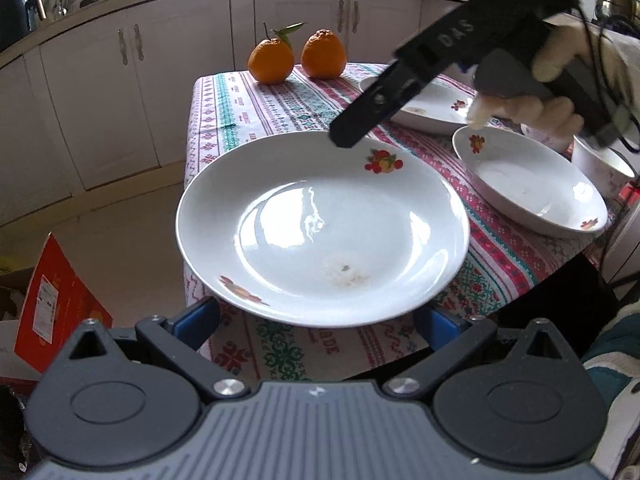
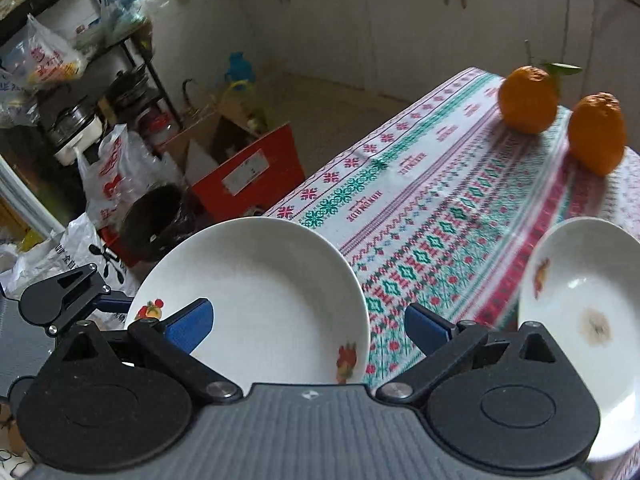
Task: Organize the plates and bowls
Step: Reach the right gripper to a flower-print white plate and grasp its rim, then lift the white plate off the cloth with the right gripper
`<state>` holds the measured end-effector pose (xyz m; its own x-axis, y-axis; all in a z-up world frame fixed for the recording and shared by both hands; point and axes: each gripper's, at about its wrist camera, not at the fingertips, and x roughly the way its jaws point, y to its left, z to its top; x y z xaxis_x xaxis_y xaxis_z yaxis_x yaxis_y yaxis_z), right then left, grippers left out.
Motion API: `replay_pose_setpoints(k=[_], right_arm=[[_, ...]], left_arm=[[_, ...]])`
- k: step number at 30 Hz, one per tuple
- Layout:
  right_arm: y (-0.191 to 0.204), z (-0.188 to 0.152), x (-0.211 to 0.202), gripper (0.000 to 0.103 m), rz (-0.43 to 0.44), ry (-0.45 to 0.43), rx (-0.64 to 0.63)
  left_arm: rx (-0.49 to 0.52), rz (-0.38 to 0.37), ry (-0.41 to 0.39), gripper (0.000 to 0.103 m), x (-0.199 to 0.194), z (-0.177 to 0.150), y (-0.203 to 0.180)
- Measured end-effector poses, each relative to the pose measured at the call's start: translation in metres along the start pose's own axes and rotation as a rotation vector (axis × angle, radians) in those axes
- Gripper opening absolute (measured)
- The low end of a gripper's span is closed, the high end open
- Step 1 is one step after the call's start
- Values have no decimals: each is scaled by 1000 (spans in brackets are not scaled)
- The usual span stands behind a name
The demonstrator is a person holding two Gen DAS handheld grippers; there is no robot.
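A large white plate [image 1: 320, 224] with fruit decals lies at the near left corner of the table and overhangs its edge. My left gripper [image 1: 318, 320] is open, its blue pads [image 1: 196, 320] spread wide just under the plate's near rim, which hides their tips. My right gripper [image 2: 308, 328] is also open and holds nothing. One of its pads hovers over this same plate [image 2: 252, 300], the other over the tablecloth. In the left wrist view a gloved hand holds it above the plate's far rim. A second plate [image 1: 528, 184] [image 2: 584, 320] sits to the right, and a third plate [image 1: 420, 108] lies behind.
Two oranges [image 1: 296, 58] stand at the table's far end on the patterned tablecloth [image 2: 440, 208]. A bowl [image 1: 600, 168] sits at the right edge. On the floor to the left are a red box [image 2: 248, 176], a black bucket [image 2: 156, 220] and bags. Cabinets line the back.
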<state>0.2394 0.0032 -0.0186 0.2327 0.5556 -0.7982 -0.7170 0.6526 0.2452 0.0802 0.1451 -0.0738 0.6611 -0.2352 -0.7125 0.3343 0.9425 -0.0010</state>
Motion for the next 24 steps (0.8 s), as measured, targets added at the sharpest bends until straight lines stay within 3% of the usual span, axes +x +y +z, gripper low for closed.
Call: replay_pose_setpoints(k=[5,9,24], right_arm=[[-11,15,17,97,61,69,-3],[-17,22,29,83,92,109,4],[-27,30,48,65,195,144,18]], left_arm=[[5,-21,6,102,3,1,3],[18,-34,9,102,5,3,6],[51,-69,28,102,8,8,8]])
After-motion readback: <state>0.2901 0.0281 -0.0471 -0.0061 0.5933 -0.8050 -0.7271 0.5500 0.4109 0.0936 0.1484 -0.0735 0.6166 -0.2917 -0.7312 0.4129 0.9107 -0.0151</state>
